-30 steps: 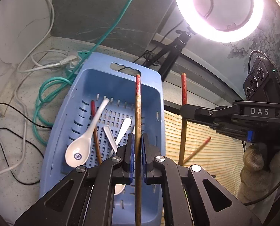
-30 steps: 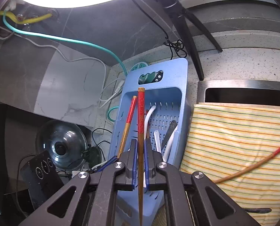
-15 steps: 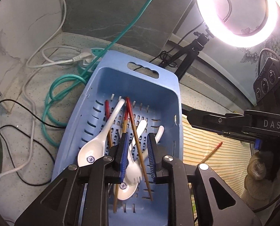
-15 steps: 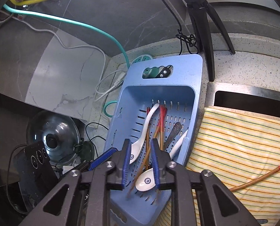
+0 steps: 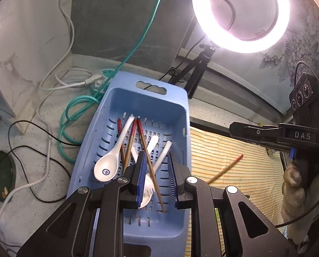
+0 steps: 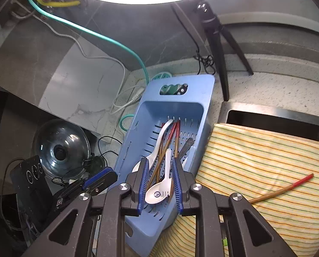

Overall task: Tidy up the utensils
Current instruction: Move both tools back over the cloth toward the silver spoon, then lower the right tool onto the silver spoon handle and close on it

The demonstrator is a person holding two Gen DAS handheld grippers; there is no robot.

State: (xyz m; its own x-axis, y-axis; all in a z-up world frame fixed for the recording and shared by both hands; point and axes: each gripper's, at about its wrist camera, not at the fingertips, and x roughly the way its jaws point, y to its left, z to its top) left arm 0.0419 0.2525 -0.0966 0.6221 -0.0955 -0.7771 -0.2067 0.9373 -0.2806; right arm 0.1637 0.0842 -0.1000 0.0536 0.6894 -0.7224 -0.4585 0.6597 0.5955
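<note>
2 claws (image 5: 156, 177) (image 6: 159, 182) apart, blue basket (image 5: 121, 98): 3 chopsticks, 3 spoons

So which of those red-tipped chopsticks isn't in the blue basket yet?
The lone chopstick lying on the striped cloth, to the right of the blue basket. The other chopsticks lie inside the basket among the white spoons.

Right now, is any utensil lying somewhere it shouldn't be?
Yes: one red-tipped chopstick lies alone on the striped cloth, outside the blue basket where the other chopsticks and spoons sit.
</note>
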